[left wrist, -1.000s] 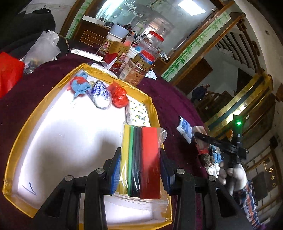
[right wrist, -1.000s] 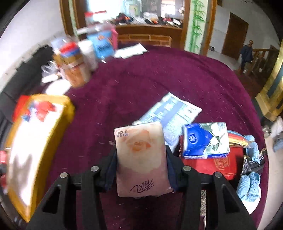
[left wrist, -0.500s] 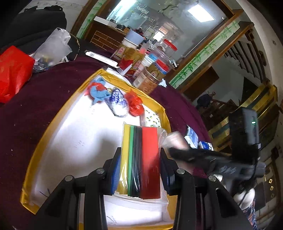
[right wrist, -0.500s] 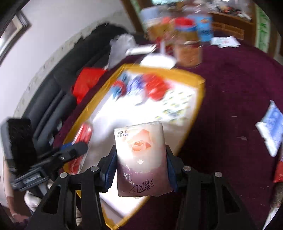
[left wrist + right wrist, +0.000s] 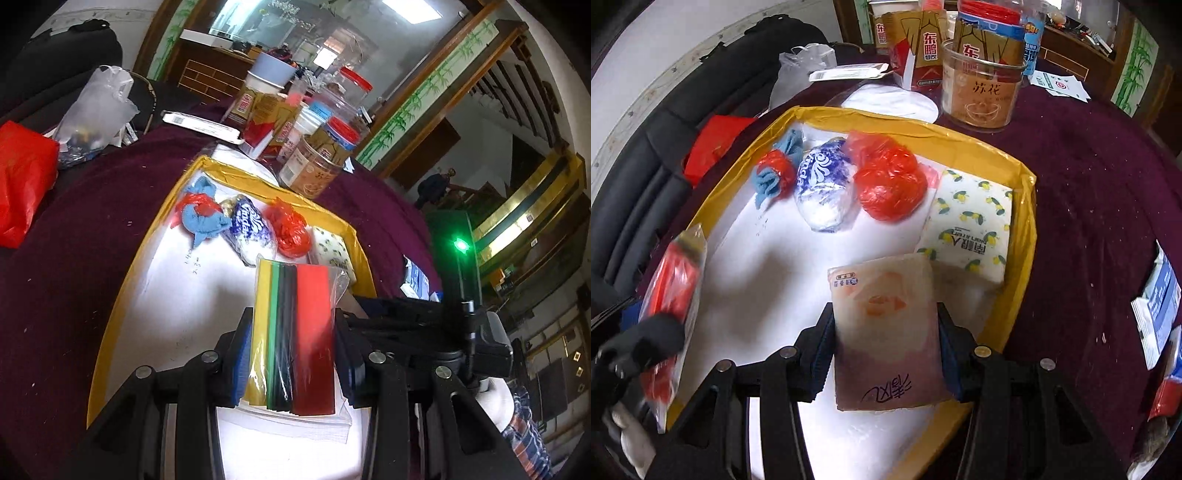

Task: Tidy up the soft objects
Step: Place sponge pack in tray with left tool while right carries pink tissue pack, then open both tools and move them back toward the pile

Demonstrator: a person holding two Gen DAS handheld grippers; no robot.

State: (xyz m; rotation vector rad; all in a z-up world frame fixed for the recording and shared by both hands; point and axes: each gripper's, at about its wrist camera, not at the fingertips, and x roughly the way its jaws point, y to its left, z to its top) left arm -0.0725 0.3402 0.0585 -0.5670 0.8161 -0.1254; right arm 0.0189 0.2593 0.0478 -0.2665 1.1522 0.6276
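The pink tissue pack (image 5: 886,332) sits in the lower centre of the right wrist view, clamped between the jaws of the right gripper (image 5: 884,350), and we see it held over the white floor of the yellow-rimmed tray (image 5: 1027,229). Just above and to its right in that frame lies a lemon-print tissue pack (image 5: 967,225), flat in the tray's right corner. Along the upper part of the tray we find three bundles in a row: a blue cloth with red wrap (image 5: 775,173), a blue-and-white wrapped packet (image 5: 822,192) and a red plastic bundle (image 5: 890,184).

In the left wrist view, the left gripper (image 5: 291,350) has its jaws closed on a clear bag of coloured sheets (image 5: 295,332), yellow, green, black and red, held upright in the lower centre over the same tray. At the lower left of the right wrist view that bag shows blurred.

Beyond the tray, toward the top of both frames, we see a clear jar (image 5: 982,92) and red-and-gold cartons (image 5: 919,51) standing on the maroon tablecloth (image 5: 1089,184).
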